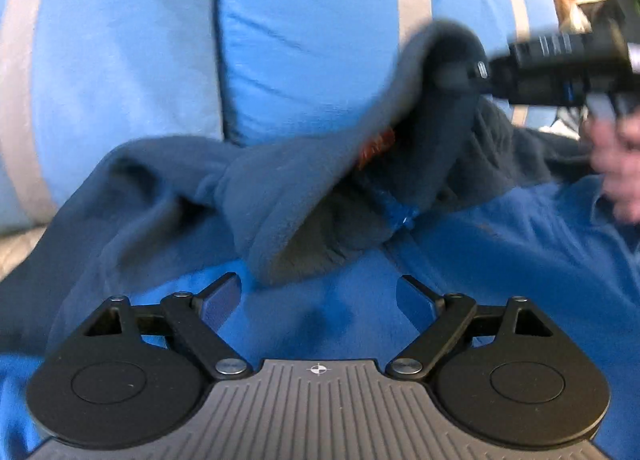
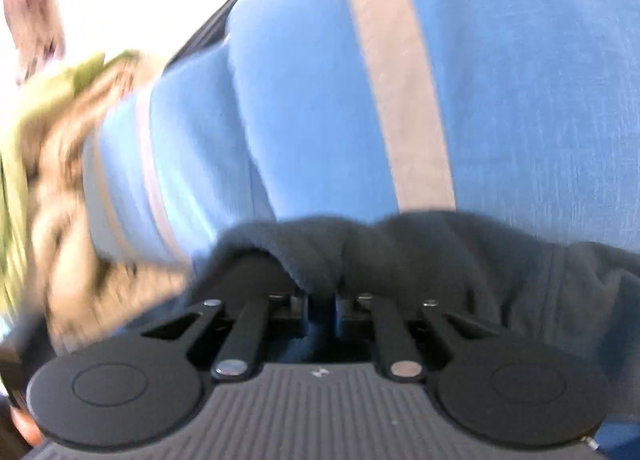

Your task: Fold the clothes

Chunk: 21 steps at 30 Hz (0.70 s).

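The left gripper (image 1: 319, 296) hovered with its fingers spread wide and nothing between them, just above a bright blue garment (image 1: 500, 260) spread out below. Across that lay a dark grey-blue fleece (image 1: 256, 204), one edge lifted up to the right by the right gripper (image 1: 460, 72), a person's hand (image 1: 616, 164) blurred behind it. In the right wrist view the right gripper's (image 2: 320, 292) fingers were drawn close together, pinching a fold of the fleece (image 2: 460, 256). Light blue cushions with pale grey stripes (image 1: 132, 60) rose behind the clothes.
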Motion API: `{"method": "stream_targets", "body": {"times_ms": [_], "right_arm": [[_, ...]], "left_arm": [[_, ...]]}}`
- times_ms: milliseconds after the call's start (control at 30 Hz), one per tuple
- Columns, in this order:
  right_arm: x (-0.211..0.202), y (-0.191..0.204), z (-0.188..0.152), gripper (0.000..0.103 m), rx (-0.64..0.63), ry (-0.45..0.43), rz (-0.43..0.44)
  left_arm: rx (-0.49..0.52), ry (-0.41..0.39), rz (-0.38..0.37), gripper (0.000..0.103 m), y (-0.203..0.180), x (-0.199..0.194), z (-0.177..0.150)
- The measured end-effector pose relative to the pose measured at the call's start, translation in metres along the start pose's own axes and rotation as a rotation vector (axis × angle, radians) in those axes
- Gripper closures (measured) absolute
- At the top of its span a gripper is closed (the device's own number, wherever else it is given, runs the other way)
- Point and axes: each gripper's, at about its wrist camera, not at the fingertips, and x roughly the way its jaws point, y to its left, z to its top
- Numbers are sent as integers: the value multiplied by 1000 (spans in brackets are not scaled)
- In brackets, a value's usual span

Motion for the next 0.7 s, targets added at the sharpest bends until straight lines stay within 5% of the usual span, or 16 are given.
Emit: {"method": "stream_targets", "body": {"times_ms": [300, 367, 500, 533, 600, 667, 700], "right_arm": [[13, -24, 21, 93, 228, -44, 34], [14, -28, 24, 93, 264, -53, 39], [1, -18, 15, 87, 132, -65, 17], [-3, -15, 13, 83, 99, -68, 11], [-9, -10, 8, 41, 33, -73, 0], [-16, -5, 3, 27, -33, -79, -11], [-19, -2, 1, 31, -66, -81, -17]], "left_arm": [[-92, -70, 53, 21, 10, 15, 17], [-128, -99, 76, 42, 17, 16, 23], [-201, -157, 123, 48, 31, 17, 36], [-219, -172, 135, 49, 34, 17, 39], [-233, -181, 148, 50, 39, 20, 47], [-236, -180, 155, 51, 43, 24, 55], [-238, -180, 159, 51, 45, 26, 59]]}}
